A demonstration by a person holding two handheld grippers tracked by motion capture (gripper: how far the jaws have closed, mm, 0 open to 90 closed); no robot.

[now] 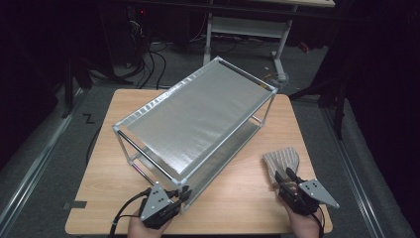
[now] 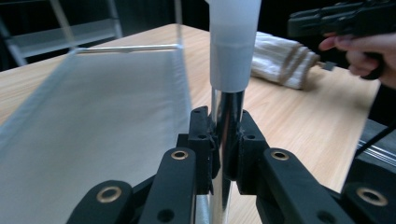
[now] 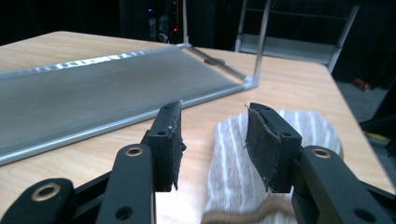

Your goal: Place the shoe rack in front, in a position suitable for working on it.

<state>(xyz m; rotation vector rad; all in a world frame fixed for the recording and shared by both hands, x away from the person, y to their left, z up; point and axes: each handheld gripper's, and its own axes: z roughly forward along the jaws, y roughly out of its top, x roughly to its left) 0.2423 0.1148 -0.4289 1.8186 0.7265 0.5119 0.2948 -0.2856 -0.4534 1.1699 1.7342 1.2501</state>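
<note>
The left gripper (image 2: 223, 140) clamps the rack's chrome post (image 2: 226, 121); right gripper (image 3: 212, 140) jaws stand apart, empty, above the striped sock (image 3: 233, 186).

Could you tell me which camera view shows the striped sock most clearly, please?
The right gripper view: the sock lies close beyond the open right claw, stripes and brown cuff plain. The high view shows it small near the table's right edge; the left gripper view shows it distant and blurred.

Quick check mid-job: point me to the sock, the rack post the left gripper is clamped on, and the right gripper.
sock (image 1: 282, 159): high view, middle of its striped body on the table.
rack post (image 2: 227, 114): left gripper view, shiny metal tube between the pads.
right gripper (image 3: 212, 140): right gripper view, midway between its open fingertips.
</note>
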